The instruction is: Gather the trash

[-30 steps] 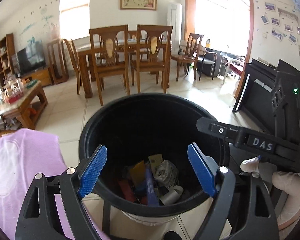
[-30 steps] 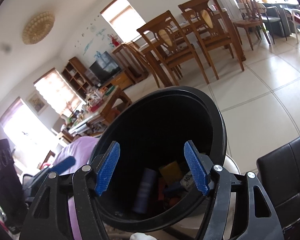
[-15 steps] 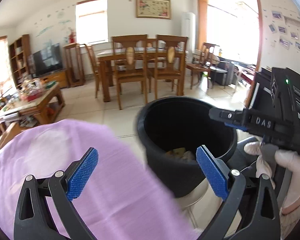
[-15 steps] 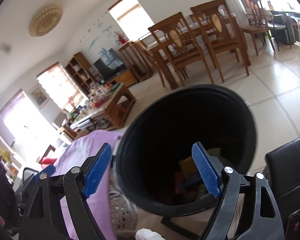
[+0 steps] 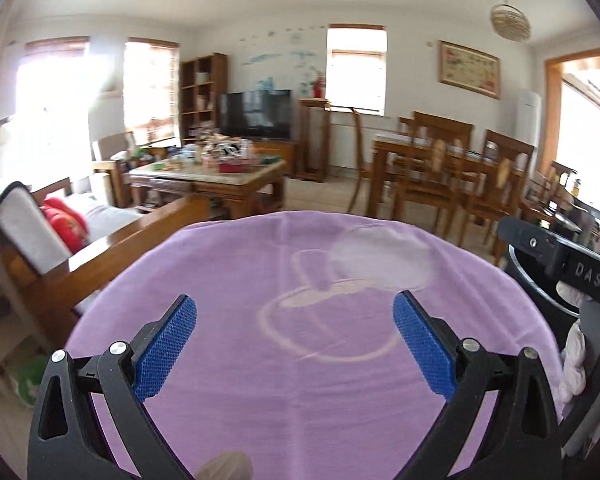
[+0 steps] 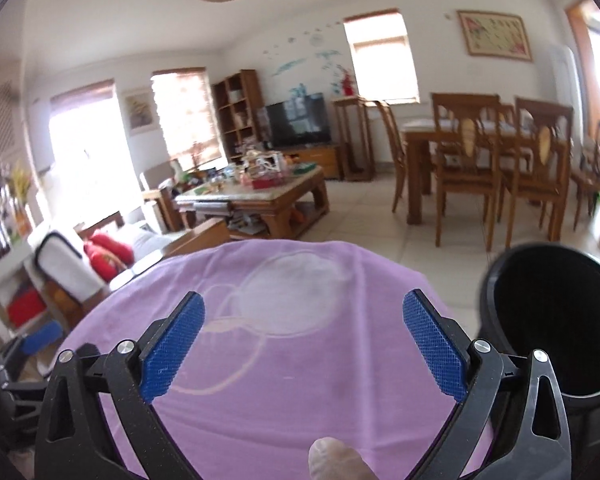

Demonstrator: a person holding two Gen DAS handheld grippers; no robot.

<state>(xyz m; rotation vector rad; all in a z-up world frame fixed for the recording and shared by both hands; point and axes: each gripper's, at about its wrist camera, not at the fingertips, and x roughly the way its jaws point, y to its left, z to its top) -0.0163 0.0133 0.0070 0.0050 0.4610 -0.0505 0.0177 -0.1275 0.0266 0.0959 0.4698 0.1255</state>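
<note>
The purple cloth [image 6: 292, 380] covers a round table and fills the lower middle of both views, bare except for pale ring marks. Off its right edge stands the black trash bin [image 6: 548, 320], upright, mouth upward, its contents lost in shadow. The left gripper [image 5: 296, 344] is spread wide and empty; the right gripper [image 6: 304, 340] is opening, nothing between its jaws.

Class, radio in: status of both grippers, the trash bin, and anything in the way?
Left gripper open, empty; right gripper jaws opening, empty. Both over purple tablecloth, no trash visible on it. Black trash bin right of the table. Nothing in the way.
</note>
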